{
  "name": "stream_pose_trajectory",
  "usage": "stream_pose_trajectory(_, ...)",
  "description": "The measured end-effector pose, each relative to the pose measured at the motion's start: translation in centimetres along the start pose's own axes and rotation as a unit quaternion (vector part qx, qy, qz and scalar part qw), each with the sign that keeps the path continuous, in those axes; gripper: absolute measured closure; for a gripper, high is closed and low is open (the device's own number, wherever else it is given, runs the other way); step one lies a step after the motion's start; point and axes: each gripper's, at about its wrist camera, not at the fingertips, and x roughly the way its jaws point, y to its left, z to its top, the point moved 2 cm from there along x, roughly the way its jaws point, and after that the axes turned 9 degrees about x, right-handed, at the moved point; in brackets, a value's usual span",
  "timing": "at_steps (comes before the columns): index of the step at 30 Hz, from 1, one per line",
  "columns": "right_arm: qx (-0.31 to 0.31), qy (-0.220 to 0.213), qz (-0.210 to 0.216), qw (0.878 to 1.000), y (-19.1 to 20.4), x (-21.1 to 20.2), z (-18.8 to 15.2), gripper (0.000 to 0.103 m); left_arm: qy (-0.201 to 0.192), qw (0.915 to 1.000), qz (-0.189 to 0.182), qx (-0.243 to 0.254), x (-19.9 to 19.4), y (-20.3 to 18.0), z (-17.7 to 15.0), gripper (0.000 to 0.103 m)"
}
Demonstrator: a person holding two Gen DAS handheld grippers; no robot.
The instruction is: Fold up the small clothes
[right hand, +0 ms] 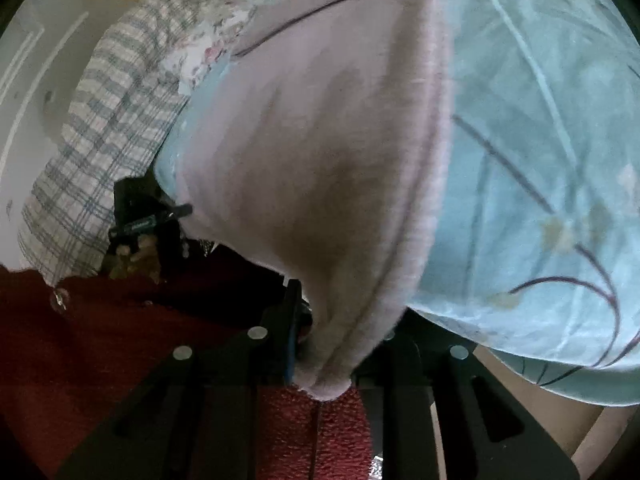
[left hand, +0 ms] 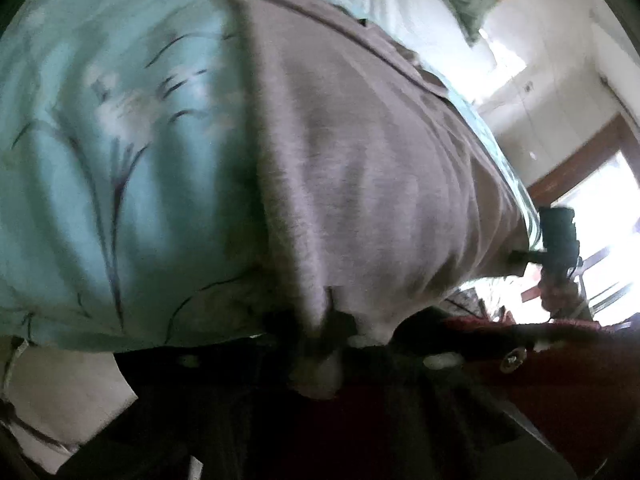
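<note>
A small pale mauve-grey garment [left hand: 360, 152] lies stretched over a light blue floral bedsheet [left hand: 100, 140]. My left gripper [left hand: 332, 336] is shut on one near corner of it, the cloth bunched between the jaws. My right gripper [right hand: 324, 360] is shut on the other near corner of the same garment [right hand: 320, 140], which drapes up from the jaws onto the sheet [right hand: 540, 160]. Each view shows the other gripper: the right one in the left wrist view [left hand: 556, 236], the left one in the right wrist view [right hand: 148, 220]. The image is blurred.
A checked pillow or blanket [right hand: 100, 140] and a floral cloth [right hand: 208, 52] lie at the far side of the bed. The person's dark red clothing [right hand: 100, 340] fills the near foreground. White cupboards [left hand: 540, 92] and a bright window [left hand: 608, 216] stand beyond the bed.
</note>
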Motion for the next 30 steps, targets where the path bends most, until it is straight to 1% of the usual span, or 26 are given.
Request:
stream_pose_trajectory(2, -0.002, -0.016, 0.029, 0.999, 0.7, -0.9, 0.0, 0.093, -0.019, 0.9998, -0.001, 0.009, -0.9, -1.3, 0.4, 0.099)
stream_pose_trajectory(3, -0.002, -0.024, 0.039, 0.999, 0.9, -1.3, 0.1, 0.093, -0.031, 0.9995, -0.004, 0.011, -1.6, -1.9, 0.7, 0.099)
stream_pose_trajectory(5, -0.007, -0.055, 0.07, 0.996, 1.7, -2.8, 0.6, 0.094, -0.056, 0.9983, -0.007, 0.015, -2.9, -2.9, 1.5, 0.1)
stream_pose_trajectory(7, -0.012, -0.089, 0.099, 0.991, 2.7, -4.4, 1.4, 0.095, -0.089, 0.9958, -0.005, 0.021, -4.7, -3.8, 2.6, 0.1)
stream_pose_trajectory(10, -0.018, -0.135, 0.132, 0.982, 3.8, -6.5, 3.0, 0.095, -0.134, 0.9907, 0.001, 0.02, -6.9, -4.3, 4.7, 0.1)
stream_pose_trajectory(12, -0.021, -0.159, 0.139, 0.977, 4.1, -7.6, 4.2, 0.095, -0.158, 0.9871, 0.01, 0.023, -7.8, -4.5, 6.5, 0.1)
stream_pose_trajectory(14, -0.024, -0.182, 0.136, 0.974, 4.4, -8.3, 5.8, 0.095, -0.174, 0.9842, 0.017, 0.027, -8.3, -4.5, 8.0, 0.1)
stream_pose_trajectory(18, -0.028, -0.224, 0.127, 0.966, 4.5, -9.3, 9.7, 0.095, -0.215, 0.9755, 0.039, 0.026, -8.5, -3.8, 12.6, 0.1)
stream_pose_trajectory(20, -0.028, -0.247, 0.121, 0.961, 4.4, -9.8, 12.3, 0.095, -0.231, 0.9713, 0.054, 0.02, -8.5, -3.1, 14.9, 0.1)
stream_pose_trajectory(21, -0.028, -0.256, 0.116, 0.959, 4.5, -10.0, 13.7, 0.095, -0.239, 0.9687, 0.064, 0.02, -8.3, -2.6, 16.7, 0.1)
stream_pose_trajectory(23, -0.033, -0.272, 0.102, 0.956, 4.6, -10.1, 16.6, 0.095, -0.25, 0.965, 0.077, 0.02, -7.9, -1.8, 19.2, 0.1)
stream_pose_trajectory(24, -0.037, -0.277, 0.088, 0.956, 4.7, -10.1, 18.6, 0.095, -0.251, 0.9644, 0.08, 0.022, -7.6, -1.3, 20.9, 0.1)
stream_pose_trajectory(25, -0.039, -0.278, 0.077, 0.957, 4.7, -10.0, 19.8, 0.095, -0.247, 0.9649, 0.087, 0.023, -7.4, -1.0, 22.3, 0.099)
stream_pose_trajectory(26, -0.042, -0.279, 0.06, 0.957, 4.7, -9.7, 21.6, 0.095, -0.241, 0.965, 0.099, 0.027, -6.8, -0.8, 24.0, 0.099)
stream_pose_trajectory(30, -0.036, -0.283, 0.042, 0.958, 3.9, -8.8, 26.9, 0.095, -0.231, 0.9622, 0.13, 0.06, -4.7, -0.2, 29.5, 0.099)
